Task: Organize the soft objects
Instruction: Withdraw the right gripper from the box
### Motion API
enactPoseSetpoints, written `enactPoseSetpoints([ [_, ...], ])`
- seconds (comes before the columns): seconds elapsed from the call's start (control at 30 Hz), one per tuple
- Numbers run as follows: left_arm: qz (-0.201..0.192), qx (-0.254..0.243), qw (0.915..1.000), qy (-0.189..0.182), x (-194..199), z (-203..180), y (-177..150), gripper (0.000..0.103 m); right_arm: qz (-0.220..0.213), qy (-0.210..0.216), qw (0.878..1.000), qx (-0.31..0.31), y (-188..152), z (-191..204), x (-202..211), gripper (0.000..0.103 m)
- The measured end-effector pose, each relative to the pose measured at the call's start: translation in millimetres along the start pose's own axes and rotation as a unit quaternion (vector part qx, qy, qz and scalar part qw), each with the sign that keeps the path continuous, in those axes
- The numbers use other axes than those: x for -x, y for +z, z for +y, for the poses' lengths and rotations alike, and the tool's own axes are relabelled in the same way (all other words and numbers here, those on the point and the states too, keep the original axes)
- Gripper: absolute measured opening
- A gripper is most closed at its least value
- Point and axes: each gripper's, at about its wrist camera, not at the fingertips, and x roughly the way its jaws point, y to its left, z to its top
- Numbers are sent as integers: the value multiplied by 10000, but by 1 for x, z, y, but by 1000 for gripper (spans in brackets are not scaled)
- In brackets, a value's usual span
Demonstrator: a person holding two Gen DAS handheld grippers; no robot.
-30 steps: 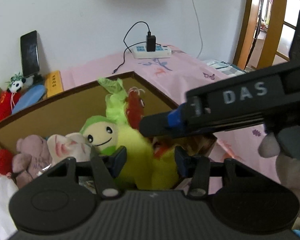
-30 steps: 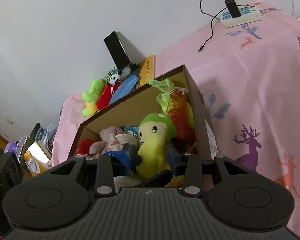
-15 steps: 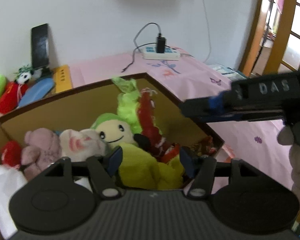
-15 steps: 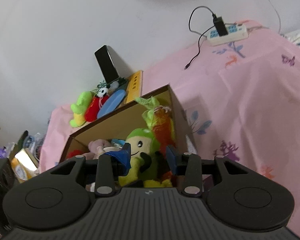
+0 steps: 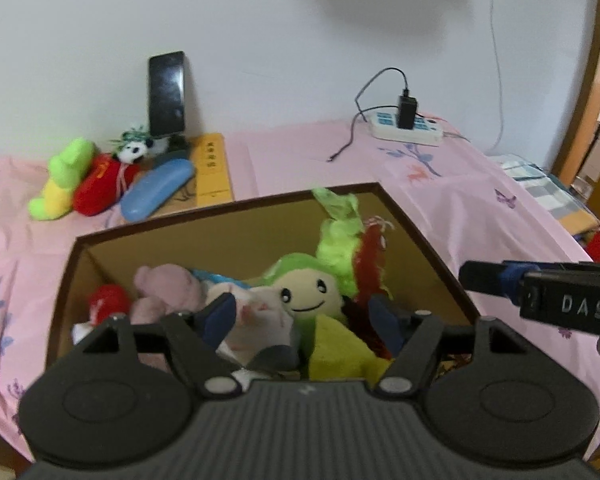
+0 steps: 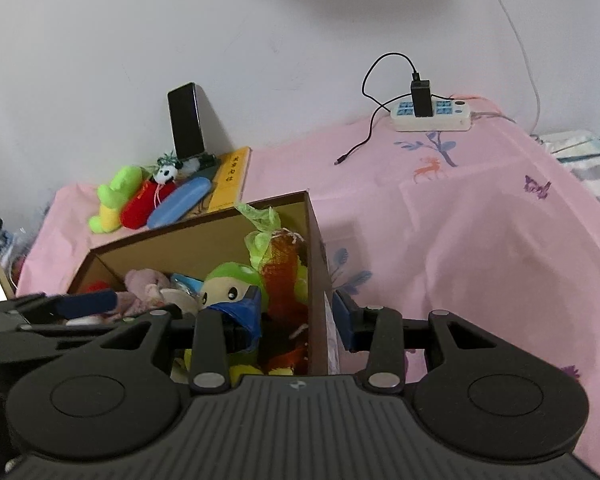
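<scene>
A brown cardboard box on the pink cloth holds several plush toys. Among them are a green-headed yellow doll, a pink plush and a red carrot plush with green leaves. My left gripper hangs above the doll. Its jaws are opening and the pads press on nothing. My right gripper is open above the box's right wall, with one finger over the inside and one outside; it holds nothing. In the left wrist view, the right gripper's finger shows at the right.
At the back left, by the wall, lie a green and yellow plush, a red plush with a panda, a blue case, a yellow box and an upright phone. A power strip with a charger sits at the back right.
My left gripper let go of the yellow doll, widened its jaws and lifted back from the box. The right gripper swung out to the box's right side.
</scene>
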Motion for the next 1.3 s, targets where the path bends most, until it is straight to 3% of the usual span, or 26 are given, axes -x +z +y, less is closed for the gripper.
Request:
enactPoseSetpoints([
  [0.27,51,183,9968,778,7,2,-1,75,13,-273,9993,272,1,12,4,23],
  [0.5,297,431,9929,1068,8,9,-6,76,57,-366,9985,393,-1,19,11,23],
  [0.9,450,287,9921,1139,17,-4,-13,80,116,-630,9967,503,-5,27,21,23],
  [0.97,441,273,9923,1128,19,-7,-13,95,142,-655,9966,482,-5,28,23,24],
  [1.3,369,141,9944,978,27,-20,-14,95,227,-847,9955,353,-4,23,30,24],
])
